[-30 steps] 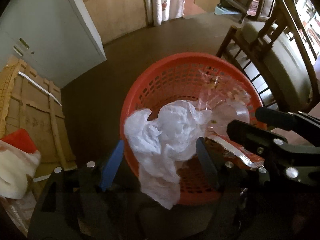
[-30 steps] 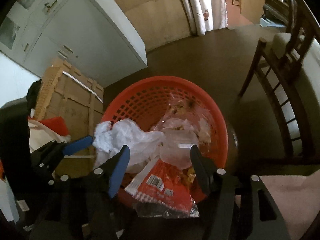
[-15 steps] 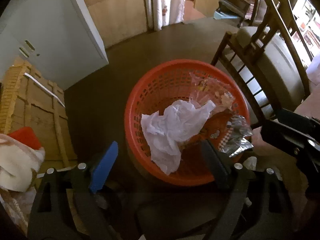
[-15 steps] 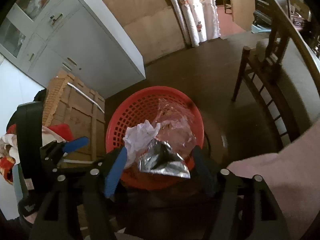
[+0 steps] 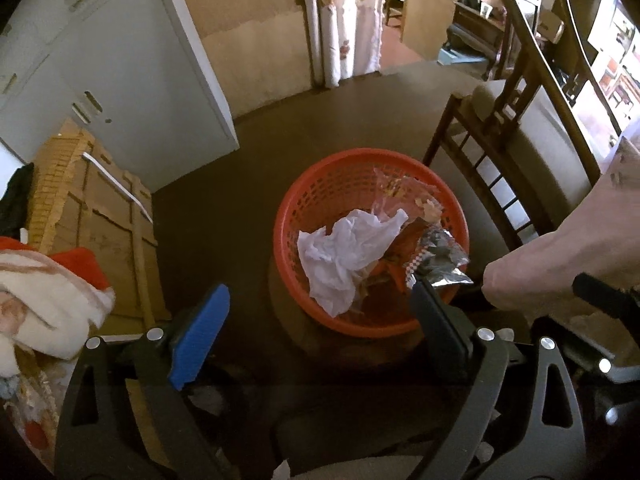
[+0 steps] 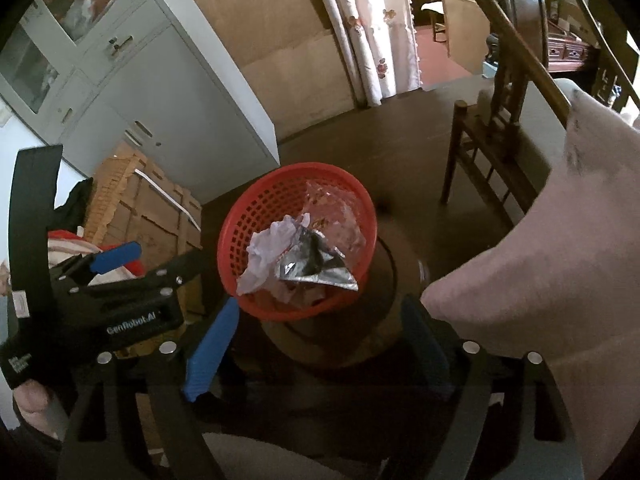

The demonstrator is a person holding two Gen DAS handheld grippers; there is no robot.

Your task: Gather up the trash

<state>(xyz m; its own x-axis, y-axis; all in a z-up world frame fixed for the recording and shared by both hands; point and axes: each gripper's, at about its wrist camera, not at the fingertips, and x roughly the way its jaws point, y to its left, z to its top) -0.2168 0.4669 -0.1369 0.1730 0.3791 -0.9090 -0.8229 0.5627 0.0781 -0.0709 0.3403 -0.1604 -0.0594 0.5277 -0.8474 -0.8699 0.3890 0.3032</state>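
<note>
Sitting on the dark floor, the red mesh basket [image 5: 370,240] holds the trash: a crumpled white tissue [image 5: 346,250], a clear plastic wrapper [image 5: 404,194] and a silver foil snack bag [image 5: 440,260] leaning on its rim. Above it, the left gripper [image 5: 316,332] and right gripper [image 6: 316,344] have just been opening; both jaws gape wide with nothing between them. A wooden chair [image 5: 516,152] stands beside the basket.

Dark brown floor [image 5: 248,184], red basket [image 5: 320,196], wooden chair [image 5: 500,168], cardboard box [image 5: 104,216]
</note>
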